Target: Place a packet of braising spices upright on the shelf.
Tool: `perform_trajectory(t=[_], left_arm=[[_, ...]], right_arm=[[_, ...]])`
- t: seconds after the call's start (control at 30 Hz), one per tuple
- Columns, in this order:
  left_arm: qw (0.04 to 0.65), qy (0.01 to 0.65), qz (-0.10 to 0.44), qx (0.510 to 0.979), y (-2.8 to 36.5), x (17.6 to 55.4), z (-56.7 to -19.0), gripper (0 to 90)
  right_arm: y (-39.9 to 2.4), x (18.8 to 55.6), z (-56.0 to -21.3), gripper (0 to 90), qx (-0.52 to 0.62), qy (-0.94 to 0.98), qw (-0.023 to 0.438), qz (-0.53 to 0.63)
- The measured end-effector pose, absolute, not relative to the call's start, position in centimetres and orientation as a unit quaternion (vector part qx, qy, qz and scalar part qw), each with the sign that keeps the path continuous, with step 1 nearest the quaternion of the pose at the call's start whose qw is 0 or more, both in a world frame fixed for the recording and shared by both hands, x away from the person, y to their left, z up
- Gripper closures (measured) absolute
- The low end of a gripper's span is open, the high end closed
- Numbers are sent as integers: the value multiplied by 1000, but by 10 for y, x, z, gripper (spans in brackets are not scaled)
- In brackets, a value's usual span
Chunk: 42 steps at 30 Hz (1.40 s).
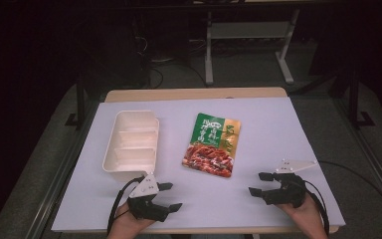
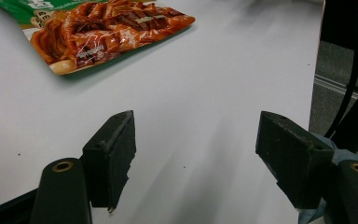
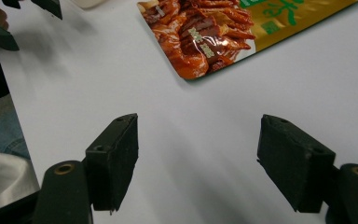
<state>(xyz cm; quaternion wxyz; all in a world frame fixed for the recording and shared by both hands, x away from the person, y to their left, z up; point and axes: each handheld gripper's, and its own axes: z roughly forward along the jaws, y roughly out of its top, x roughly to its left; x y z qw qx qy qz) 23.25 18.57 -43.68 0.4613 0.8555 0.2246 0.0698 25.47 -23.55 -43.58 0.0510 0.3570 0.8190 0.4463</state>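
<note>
A big flat white sheet [image 1: 278, 129] covers the wooden table [image 1: 194, 93], and a strip of bare wood shows along the table's far edge. Everything else is told from the shiny food pouch [image 1: 211, 145], green and gold at the top with a picture of red saucy meat at the bottom, which lies flat near the middle of the sheet. To the left of the pouch, with a small gap between them, sits a long white plastic tray [image 1: 131, 143] with walls inside that split it into parts; it is empty. To the right of the pouch the sheet is bare all the way to its right edge, so there is lots of room there. Nearer the person than the pouch, and off to its left, the left gripper [image 1: 168, 196] is held in a hand just past the tray's near end. Its two black jaws stand wide apart with nothing between them. Off to the pouch's right, close to the sheet's near edge, the right gripper [image 1: 259, 183] also has its jaws spread wide and holds nothing. Bare white sheet lies between both grippers and the pouch.
</note>
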Motion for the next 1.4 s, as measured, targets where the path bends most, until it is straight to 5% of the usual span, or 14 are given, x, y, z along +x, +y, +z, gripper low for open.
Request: perform_trajectory(t=[0.3,0.7,1.4], left_arm=[[468,230,66,850,186,234,-434,313],[469,233,69,849,170,256,-424,539],[416,276,120,858,118,309,-423,811]], right_arm=[[-234,256,-437,267,351,824,54,442],[-240,262,-436,255,354,821,70,443],[-235,295,-430,241,360,821,55,440]])
